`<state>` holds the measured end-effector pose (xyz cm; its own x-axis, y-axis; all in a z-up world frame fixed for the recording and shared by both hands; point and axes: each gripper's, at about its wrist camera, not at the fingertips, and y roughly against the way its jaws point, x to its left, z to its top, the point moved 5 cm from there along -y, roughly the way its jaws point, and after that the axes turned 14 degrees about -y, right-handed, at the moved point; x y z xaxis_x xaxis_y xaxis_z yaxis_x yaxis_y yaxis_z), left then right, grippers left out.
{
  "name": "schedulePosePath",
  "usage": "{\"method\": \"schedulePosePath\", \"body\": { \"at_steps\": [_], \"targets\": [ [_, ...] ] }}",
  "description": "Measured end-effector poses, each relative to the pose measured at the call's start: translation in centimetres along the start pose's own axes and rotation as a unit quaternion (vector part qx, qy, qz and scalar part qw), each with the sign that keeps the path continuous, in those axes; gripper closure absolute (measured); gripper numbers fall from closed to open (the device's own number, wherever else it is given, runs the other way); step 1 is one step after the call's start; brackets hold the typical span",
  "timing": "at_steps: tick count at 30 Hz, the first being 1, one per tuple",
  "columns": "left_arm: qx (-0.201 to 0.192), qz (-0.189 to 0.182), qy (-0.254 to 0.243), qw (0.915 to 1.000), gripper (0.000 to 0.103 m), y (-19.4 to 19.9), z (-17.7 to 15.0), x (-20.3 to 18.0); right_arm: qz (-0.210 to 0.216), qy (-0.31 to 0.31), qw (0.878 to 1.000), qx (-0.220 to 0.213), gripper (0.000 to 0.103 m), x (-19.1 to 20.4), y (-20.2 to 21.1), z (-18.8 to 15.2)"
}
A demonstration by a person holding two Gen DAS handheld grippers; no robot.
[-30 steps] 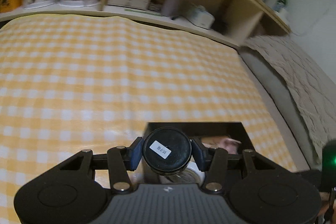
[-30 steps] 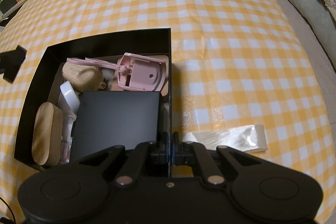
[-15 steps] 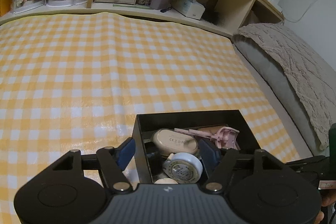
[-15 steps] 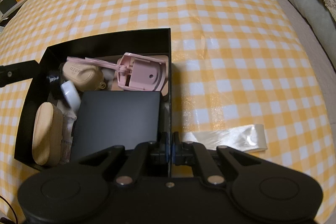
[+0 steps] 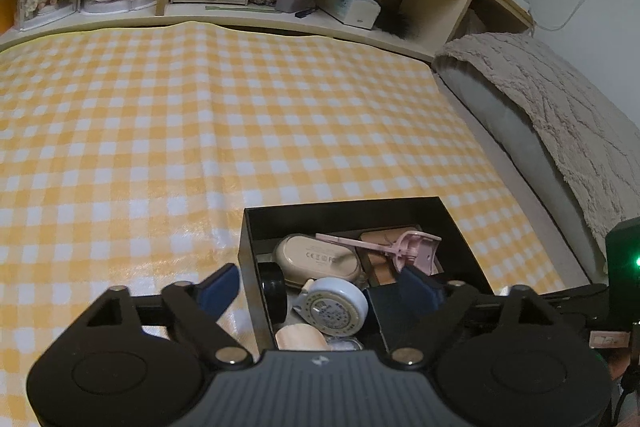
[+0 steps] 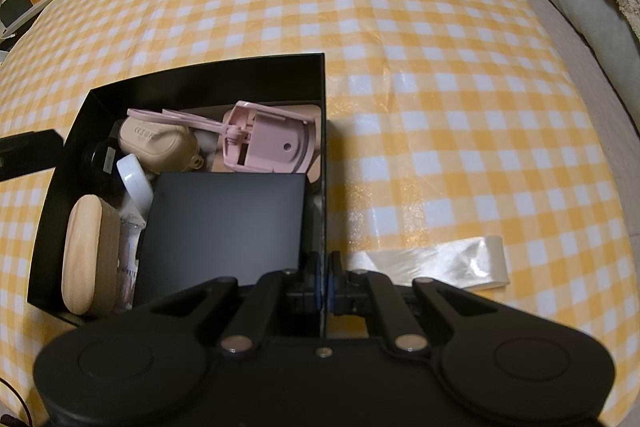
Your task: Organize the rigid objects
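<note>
Hovering over the near left corner of the black box point(image 5: 360, 211), the left tongs point(image 5: 320, 285) stand wide apart and empty, one blue pad outside the left wall and the other over the box's inside. A second ago they were clamped on the round black jar point(image 5: 275, 293); that jar now sits on edge inside the box against the left wall, its white label visible in the right wrist view point(image 6: 98, 159). It lies just beside the white round case point(image 5: 334, 307) and the beige oval case point(image 5: 318, 261).

Also in the box are the pink eyelash curler point(image 6: 264, 143), lying toward the far right corner, a flat black square box point(image 6: 224, 223) filling the near right part, and a wooden oval piece point(image 6: 86, 251) standing along the near left side.

The right tongs point(image 6: 323, 283) are pressed together on the box's thin right wall near its front corner, as in the earlier frames, and the box has not shifted on the yellow checked cloth point(image 6: 400, 27) that covers the bench. A strip of clear tape point(image 6: 444, 261) lies on the cloth just right of the tongs. Behind the bench runs a wooden shelf point(image 5: 280, 15) with doll cases and small boxes
</note>
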<state>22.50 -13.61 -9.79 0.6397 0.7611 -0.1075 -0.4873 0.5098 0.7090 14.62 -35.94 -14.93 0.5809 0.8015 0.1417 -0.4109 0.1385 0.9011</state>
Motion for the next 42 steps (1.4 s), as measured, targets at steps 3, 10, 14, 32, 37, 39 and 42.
{"method": "schedulePosePath", "body": {
  "at_steps": [3, 10, 14, 32, 37, 39, 42],
  "targets": [
    [0.009, 0.01, -0.004, 0.9999, 0.004, 0.6, -0.1, -0.4, 0.0, 0.0, 1.0, 0.0, 0.099, 0.0, 0.0, 0.0],
    [0.039, 0.015, -0.007, 0.9991, 0.0, 2.2, -0.8, -1.1, 0.0, 0.0, 1.0, 0.0, 0.099, 0.0, 0.0, 0.0],
    [0.049, 0.017, -0.009, 0.9986, 0.0, 3.5, -1.3, -2.0, 0.0, 0.001, 1.0, 0.0, 0.099, 0.0, 0.1, 0.0],
    [0.013, 0.07, -0.028, 0.9971, 0.0, 8.3, -3.8, -5.9, 0.035, -0.021, 0.998, -0.04, 0.093, -0.5, 4.2, 0.1],
    [-0.003, 0.086, -0.038, 0.9955, 0.0, 9.8, -3.9, -6.1, 0.061, -0.026, 0.993, -0.1, 0.08, 0.0, 9.8, -0.9],
    [-0.011, 0.091, -0.041, 0.9949, 0.0, 10.6, -4.0, -6.2, 0.073, -0.032, 0.989, -0.12, 0.075, 0.4, 12.1, -1.5],
    [-0.027, 0.096, -0.036, 0.9943, 0.0, 12.0, -4.3, -6.0, 0.086, -0.028, 0.985, -0.145, 0.065, 1.4, 14.9, -3.0]
  ]
}}
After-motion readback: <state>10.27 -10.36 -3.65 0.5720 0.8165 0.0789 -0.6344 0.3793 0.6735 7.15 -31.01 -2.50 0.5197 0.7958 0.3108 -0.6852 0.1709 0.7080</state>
